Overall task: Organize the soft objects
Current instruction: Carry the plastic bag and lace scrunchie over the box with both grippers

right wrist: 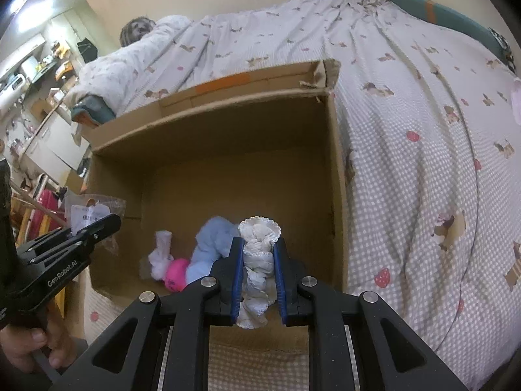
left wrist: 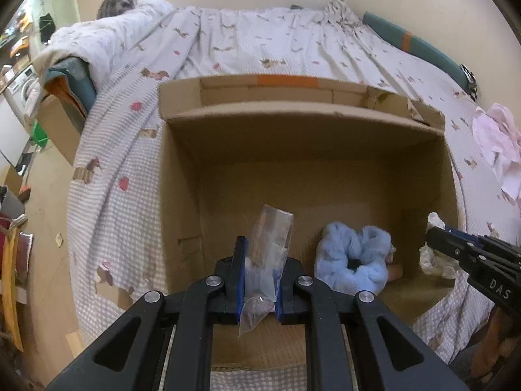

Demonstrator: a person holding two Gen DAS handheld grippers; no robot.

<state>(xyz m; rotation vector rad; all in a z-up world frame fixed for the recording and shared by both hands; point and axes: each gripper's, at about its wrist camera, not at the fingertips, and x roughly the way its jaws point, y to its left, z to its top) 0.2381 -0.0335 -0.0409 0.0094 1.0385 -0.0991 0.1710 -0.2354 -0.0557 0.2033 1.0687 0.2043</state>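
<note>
My left gripper (left wrist: 259, 280) is clenched on a clear crinkly plastic bag (left wrist: 268, 254), the blue pads pressing its sides while its top stands up past the fingertips. I hold it over the near edge of a large open brown cardboard box (left wrist: 182, 176) that sits on a bed covered with a grey-and-white checked sheet printed with small dogs and strawberries (left wrist: 107, 176).

My right gripper (right wrist: 259, 277) is squeezed around a bunched white lace-edged cloth (right wrist: 259, 247), its scalloped frill fanning out above the fingertips. It also hangs over the near edge of the box, on the right-hand side.

On the box floor, near the front wall, lies a fluffy pale-blue plush piece (left wrist: 353, 260). In the right wrist view a bright pink soft item (right wrist: 176, 273) lies touching it on its left, with a small white fabric item (right wrist: 159, 257) just beside that.

At the right edge of the left wrist view, a crumpled pale-pink cloth (left wrist: 498, 143) rests on the sheet, well apart from the box. A dark teal pillow with an orange band (left wrist: 413, 45) lies along the wall at the far side of the bed.
</note>
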